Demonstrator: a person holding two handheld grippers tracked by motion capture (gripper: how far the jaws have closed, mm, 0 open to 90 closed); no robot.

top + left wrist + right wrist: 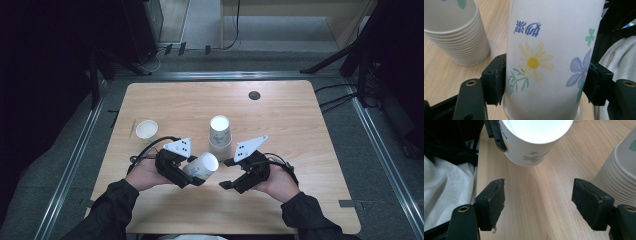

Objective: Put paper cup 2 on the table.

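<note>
Cups are the business on the wooden table. Left gripper is clamped on a flowered paper cup, tipped on its side just in front of the upside-down stack of cups, its mouth turned toward the right gripper. That one's jaws stand apart with nothing between them, close beside the stack. A single upright cup sits well left of the stack.

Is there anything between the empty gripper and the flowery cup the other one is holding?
Nothing visible. The right hand-held gripper is open with only bare table between its jaws and the cup, which the left hand-held gripper clamps. The cup stack stands off to the side.
</note>
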